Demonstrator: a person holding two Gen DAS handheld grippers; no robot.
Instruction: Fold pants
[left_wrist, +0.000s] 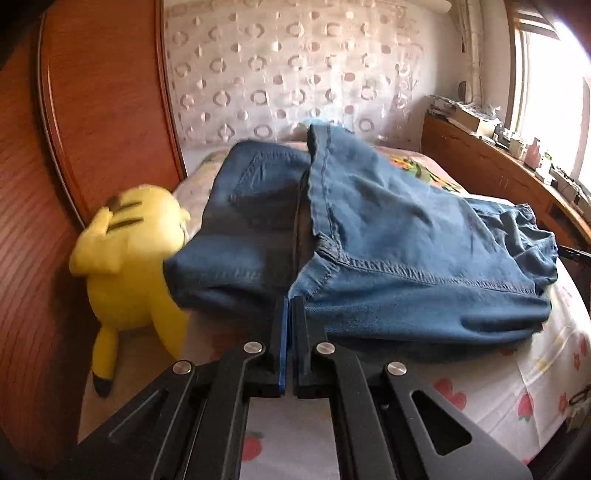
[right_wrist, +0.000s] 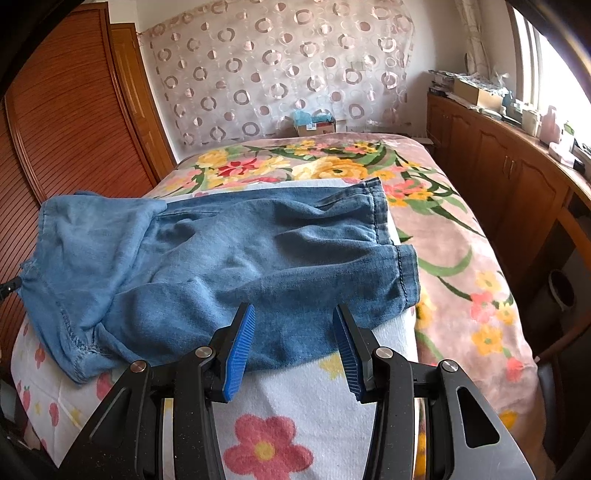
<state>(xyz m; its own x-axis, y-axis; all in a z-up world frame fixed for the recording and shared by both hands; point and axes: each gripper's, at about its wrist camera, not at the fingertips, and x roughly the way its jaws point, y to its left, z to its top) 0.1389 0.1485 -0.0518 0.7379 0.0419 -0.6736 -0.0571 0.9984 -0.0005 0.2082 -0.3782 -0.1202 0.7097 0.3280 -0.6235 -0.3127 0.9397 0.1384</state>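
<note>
Pants (right_wrist: 229, 254): soft creased denim; left gripper (left_wrist: 289, 306) pinches fabric; right gripper (right_wrist: 293, 325) half-open.

Blue pants (right_wrist: 221, 254) lie rumpled across a flowered towel (right_wrist: 295, 406) on the bed (right_wrist: 461, 258); the right hand-held gripper (right_wrist: 293, 317) hovers with jaws apart over one pant leg.

Bed (right_wrist: 476, 266) carries everything; pink floral blanket (right_wrist: 332, 162) covers far and right part; white towel (right_wrist: 306, 402) w/ red flowers and strawberries lies over near part, its far edge on the blanket; jeans (right_wrist: 229, 258) lie crumpled across the towel, leg hems near towel's right edge, one hem over it, waist end lifted at left; yellow plush (left_wrist: 129, 258) at bed's left side by wooden wardrobe (left_wrist: 103, 110), can't tell if on the bed.
</note>
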